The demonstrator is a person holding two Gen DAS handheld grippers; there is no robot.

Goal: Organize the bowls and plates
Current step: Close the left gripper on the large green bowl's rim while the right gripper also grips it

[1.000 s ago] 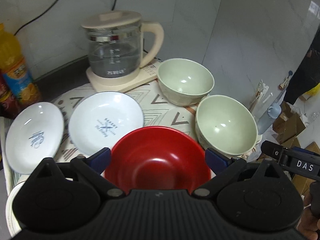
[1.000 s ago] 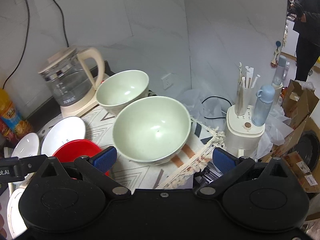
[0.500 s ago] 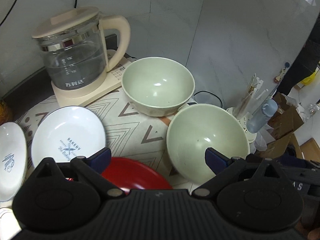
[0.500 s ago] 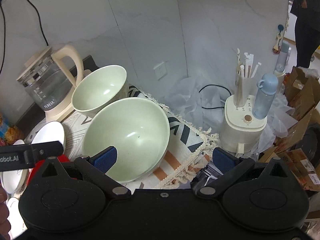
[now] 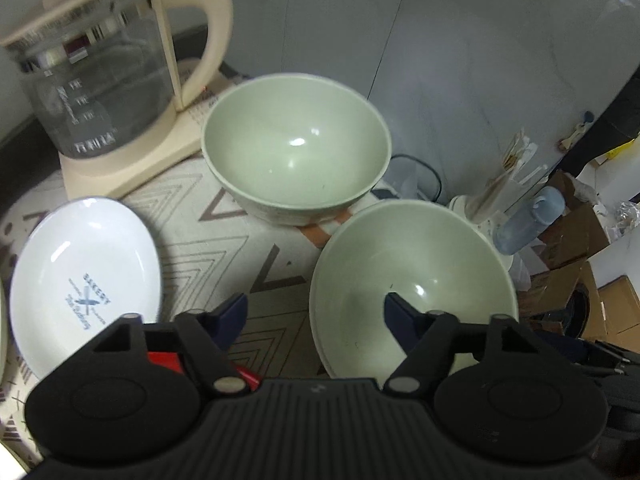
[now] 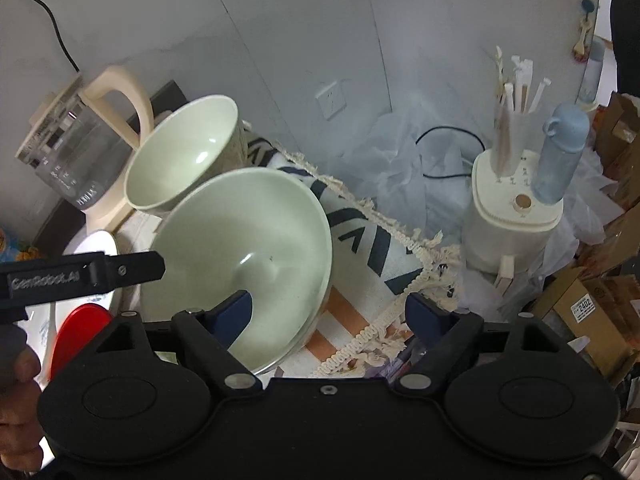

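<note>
Two pale green bowls stand on a patterned mat. My left gripper (image 5: 315,310) straddles the left rim of the near green bowl (image 5: 420,264): one finger is inside and one outside. Its jaws are closing, and the pads are still apart from the rim. My right gripper (image 6: 328,306) straddles the same bowl's (image 6: 248,240) right rim, also closing without contact. Behind it sits the far green bowl (image 5: 296,140) (image 6: 188,152). A white plate (image 5: 80,280) lies to the left. Only a sliver of the red bowl (image 5: 164,360) (image 6: 78,332) shows.
A glass kettle (image 5: 96,80) on a cream base stands at the back left against the wall. Off the mat's fringed edge (image 6: 400,240) are a white appliance holding straws (image 6: 516,208), a blue bottle (image 6: 560,152) and cardboard boxes (image 6: 580,304). A hand (image 6: 16,364) shows at the left.
Both grippers have come forward and down onto the near green bowl, and their jaws have narrowed. The red bowl has slipped almost out of the left wrist view.
</note>
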